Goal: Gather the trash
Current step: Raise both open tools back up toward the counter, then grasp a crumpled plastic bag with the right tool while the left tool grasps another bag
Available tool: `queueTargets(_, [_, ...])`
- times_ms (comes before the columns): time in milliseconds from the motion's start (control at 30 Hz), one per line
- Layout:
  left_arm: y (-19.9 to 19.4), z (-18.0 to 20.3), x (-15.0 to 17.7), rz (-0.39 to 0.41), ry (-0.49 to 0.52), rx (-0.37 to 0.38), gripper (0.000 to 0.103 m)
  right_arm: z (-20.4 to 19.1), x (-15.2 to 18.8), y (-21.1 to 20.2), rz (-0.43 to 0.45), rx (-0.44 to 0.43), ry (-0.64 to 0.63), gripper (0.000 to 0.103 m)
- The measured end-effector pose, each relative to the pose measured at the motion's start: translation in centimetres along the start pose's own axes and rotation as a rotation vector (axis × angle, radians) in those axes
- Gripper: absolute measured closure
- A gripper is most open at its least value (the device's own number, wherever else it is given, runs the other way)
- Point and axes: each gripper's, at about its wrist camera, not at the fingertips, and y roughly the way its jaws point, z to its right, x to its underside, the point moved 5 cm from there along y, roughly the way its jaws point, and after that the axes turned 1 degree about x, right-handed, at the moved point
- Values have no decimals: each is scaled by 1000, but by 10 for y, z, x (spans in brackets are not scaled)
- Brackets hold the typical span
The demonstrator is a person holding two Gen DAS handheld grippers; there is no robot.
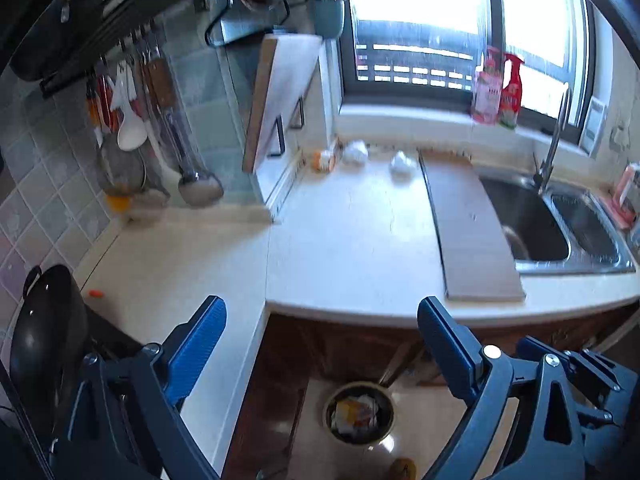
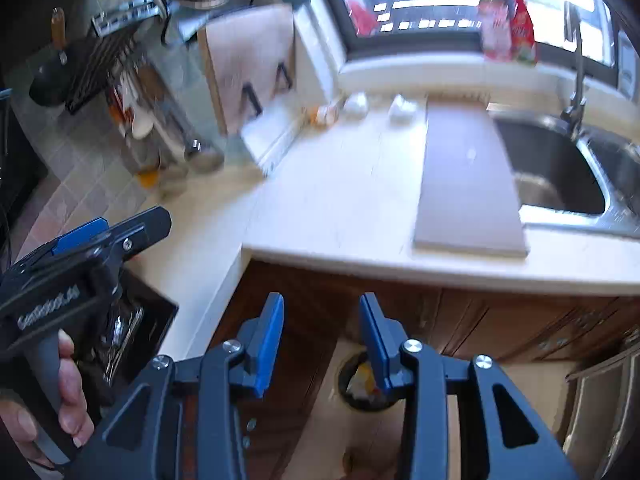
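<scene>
Both blue-padded grippers sit above the L-shaped cream stone bench [image 1: 352, 232]. The left gripper [image 1: 322, 320] has its jaws wide apart with nothing between them, and the right gripper [image 2: 322, 316] has its jaws partly apart, also empty. The trash still on the bench is way at the back by the window sill: two crumpled white paper wads [image 1: 355, 152] [image 1: 402, 163] and a small orange-and-white scrap [image 1: 323, 160] that's too blurry to identify. Down on the floor there's a round dark waste bin [image 1: 359, 412] with paper and yellow bits inside; in the right wrist view it's mostly hidden behind the jaws. There's a tiny orange bit [image 1: 96, 293] near the black wok [image 1: 44, 344], can't tell what it is. The person's hand [image 2: 60, 400] gripping the left handle is cut off at the frame edge, and the whole right wrist view is motion-smeared.
</scene>
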Motion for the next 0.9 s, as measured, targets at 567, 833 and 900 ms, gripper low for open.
queueTargets(567, [115,29,-112,30,89,-91,6,57,-155,24,103,-94,207,51])
queueTargets(833, [220,47,-194,-11,126,-194,6,107,-272,146,11,-135,311,50])
queueTargets(900, [250,52,-213,-32,129,-223,6,122,-294,178,-6,-138,333,50])
